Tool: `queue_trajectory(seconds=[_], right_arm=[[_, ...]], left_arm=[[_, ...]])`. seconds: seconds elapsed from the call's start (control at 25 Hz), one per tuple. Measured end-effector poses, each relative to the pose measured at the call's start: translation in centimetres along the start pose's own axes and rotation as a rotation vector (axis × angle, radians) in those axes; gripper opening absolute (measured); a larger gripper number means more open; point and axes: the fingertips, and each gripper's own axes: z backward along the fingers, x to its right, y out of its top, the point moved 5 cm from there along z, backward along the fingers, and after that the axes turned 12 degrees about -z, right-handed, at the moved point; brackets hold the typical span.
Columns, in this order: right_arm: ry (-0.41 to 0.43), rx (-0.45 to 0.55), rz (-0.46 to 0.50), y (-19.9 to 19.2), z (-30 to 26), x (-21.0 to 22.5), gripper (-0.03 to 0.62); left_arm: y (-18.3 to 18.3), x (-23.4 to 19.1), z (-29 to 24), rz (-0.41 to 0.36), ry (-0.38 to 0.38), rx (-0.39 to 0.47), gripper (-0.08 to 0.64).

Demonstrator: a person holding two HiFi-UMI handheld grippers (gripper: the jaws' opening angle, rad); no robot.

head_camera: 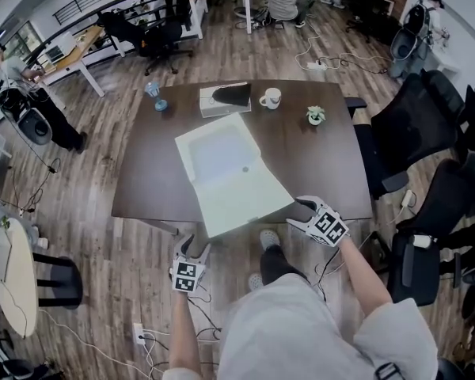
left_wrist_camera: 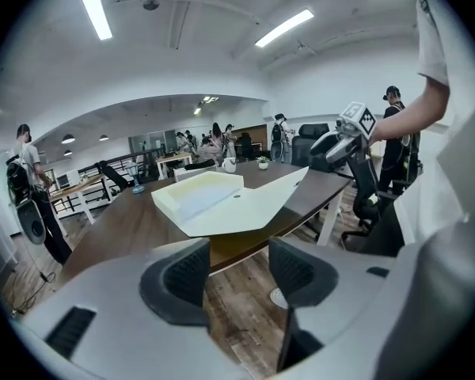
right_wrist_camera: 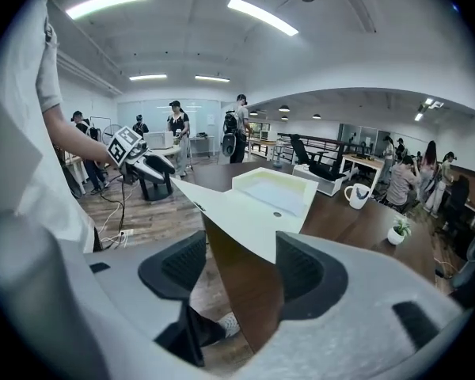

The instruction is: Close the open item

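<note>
Head camera high up, looking steeply down at the brown table (head_camera: 317, 157) from its near edge, each gripper camera low beside that edge, looking across the top, all three share the white box (head_camera: 226, 172).

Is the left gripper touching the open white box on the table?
Apart. The head view shows floor between the left gripper and the white box; its jaws stand open with nothing in them.

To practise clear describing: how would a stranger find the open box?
Find the dark brown table mid-room. On its near half lies a pale flat box, its lid overhanging the near edge. Unlike the mug, plant and smaller box behind it, it is the biggest thing there and lies open.
</note>
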Motion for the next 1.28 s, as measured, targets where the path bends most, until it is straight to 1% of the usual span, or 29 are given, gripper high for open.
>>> queue_trajectory(seconds=[0.12, 0.24, 0.32, 0.4, 0.44, 0.48, 0.6, 0.64, 0.72, 0.8, 0.92, 1.04, 1.12, 1.28], right_arm=[[-0.043, -0.017, 0.031, -0.7, -0.1, 1.0, 0.276], [-0.078, -0.061, 0.095, -1.1, -0.6, 1.5, 0.276], [-0.07, -0.073, 0.101, -1.4, -1.4, 1.9, 0.275], [-0.047, -0.059, 0.079, -1.4, -2.5, 2.3, 0.275], [-0.042, -0.063, 0.088, -1.4, -3.1, 2.5, 0.275], [-0.04, -0.077, 0.113, -1.3, -3.6, 2.6, 0.275], [-0.043, -0.14, 0.24, -1.4, -4.9, 2.6, 0.265], [-0.05, -0.16, 0.281, -1.7, -5.2, 2.6, 0.239], [-0.06, -0.186, 0.34, -1.9, -5.6, 3.0, 0.225], [-0.061, -0.193, 0.368, -1.7, -5.8, 3.4, 0.213], [-0.07, -0.174, 0.395, -0.9, -6.1, 3.6, 0.174], [-0.084, -0.175, 0.464, -0.2, -6.0, 3.7, 0.101], [-0.089, -0.18, 0.509, 0.2, -5.9, 3.7, 0.075], [-0.087, -0.154, 0.506, 1.5, -5.0, 3.5, 0.057]], left_arm=[[0.6, 0.0, -0.9, -0.051, 0.003, 0.012, 0.215], [1.4, 0.8, -1.4, -0.126, 0.007, 0.003, 0.215], [1.4, 1.2, -2.1, -0.202, 0.024, -0.034, 0.215], [1.8, 1.3, -2.9, -0.304, 0.043, -0.065, 0.215], [2.0, 1.2, -3.3, -0.341, 0.045, -0.071, 0.215], [2.2, 1.0, -3.7, -0.362, 0.045, -0.071, 0.215], [2.3, 0.7, -4.4, -0.386, 0.036, -0.075, 0.213], [2.3, 0.6, -4.5, -0.39, 0.031, -0.079, 0.213], [2.6, 0.4, -5.0, -0.383, 0.024, -0.078, 0.201], [3.2, 0.1, -5.3, -0.373, 0.02, -0.067, 0.176], [4.1, -0.3, -5.5, -0.381, 0.024, -0.043, 0.147], [4.9, -0.7, -5.6, -0.395, 0.025, -0.02, 0.104], [5.3, -1.0, -5.5, -0.402, 0.019, -0.012, 0.081], [6.2, -1.6, -4.6, -0.392, 0.021, 0.014, 0.069]])
